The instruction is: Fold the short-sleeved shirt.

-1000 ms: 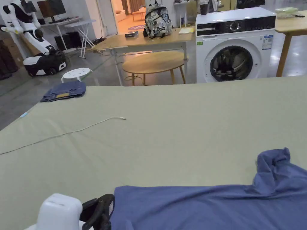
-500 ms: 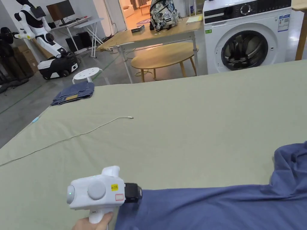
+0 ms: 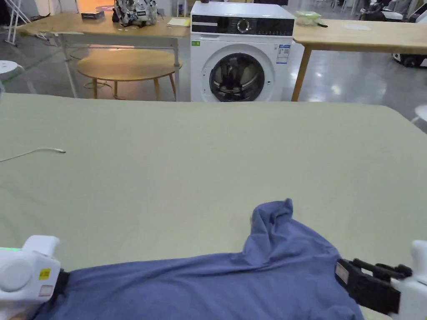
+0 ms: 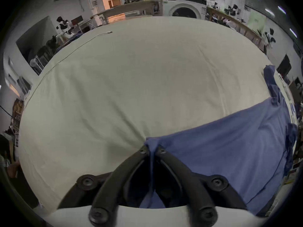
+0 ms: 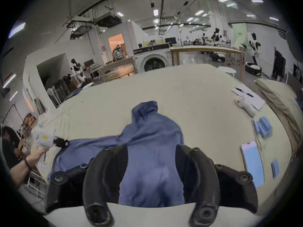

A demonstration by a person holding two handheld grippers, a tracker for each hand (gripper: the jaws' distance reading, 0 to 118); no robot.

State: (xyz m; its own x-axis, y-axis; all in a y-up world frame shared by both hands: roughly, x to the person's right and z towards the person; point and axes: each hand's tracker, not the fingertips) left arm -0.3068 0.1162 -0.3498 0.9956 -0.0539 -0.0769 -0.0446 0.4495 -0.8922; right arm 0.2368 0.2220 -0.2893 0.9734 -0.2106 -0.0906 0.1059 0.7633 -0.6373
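A blue short-sleeved shirt (image 3: 217, 283) is spread along the near edge of a table covered in pale green cloth (image 3: 217, 154), one sleeve (image 3: 271, 216) bunched up and pointing toward the far side. The left gripper (image 4: 151, 151) is held low at the shirt's left end — its jaws are closed together, a pinch of blue fabric clamped between the tips. In the right gripper view, the hand (image 5: 38, 152) holding it is seen with the forearm reaching in from the table's near edge. The right gripper (image 5: 151, 148) is held at the shirt's right end; its jaws are spread wide, cloth lying between them, pressed by neither. A white cable (image 3: 33, 153) lies well apart on the left. A washing machine (image 3: 239, 52) stands beyond the table.
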